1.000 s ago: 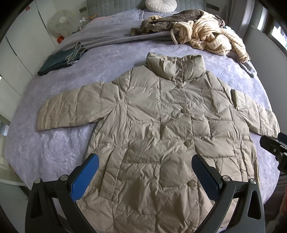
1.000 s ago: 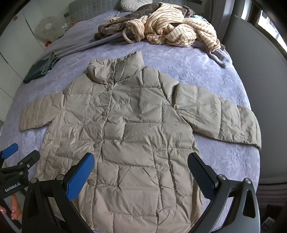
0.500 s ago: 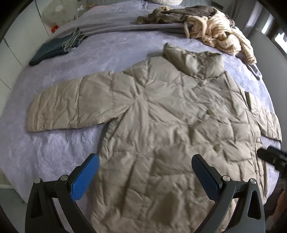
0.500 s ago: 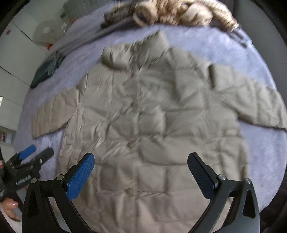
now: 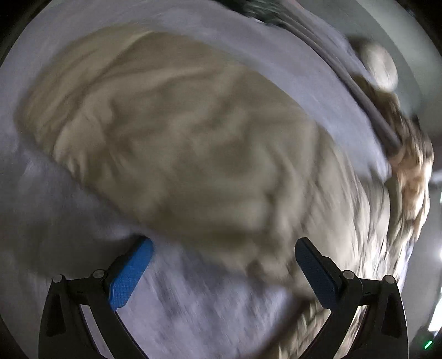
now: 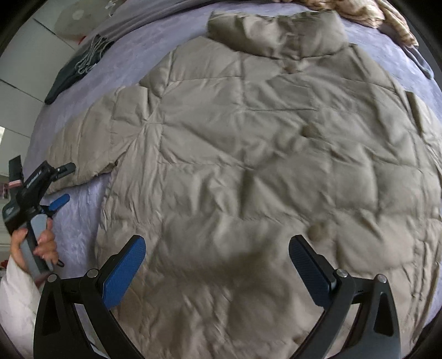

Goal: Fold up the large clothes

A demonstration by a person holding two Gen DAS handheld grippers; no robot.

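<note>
A beige quilted puffer jacket [image 6: 262,154] lies flat, front up, on a lavender bedspread [image 6: 83,215], sleeves spread. My right gripper [image 6: 218,262] is open and empty, low over the jacket's lower front. My left gripper [image 5: 223,262] is open and empty beside the jacket's left sleeve [image 5: 165,132]; that view is heavily blurred. The left gripper also shows in the right wrist view [image 6: 62,183], held by a hand just off the sleeve cuff.
A dark folded garment [image 6: 77,66] lies on the bed at the far left. A striped cream garment [image 6: 386,13] is piled past the collar. A round white cushion [image 5: 378,66] shows blurred by the bed head.
Both grippers have moved forward and lower towards the jacket. The left one has swung left to the sleeve, and its view is now motion-blurred. Both stay open.
</note>
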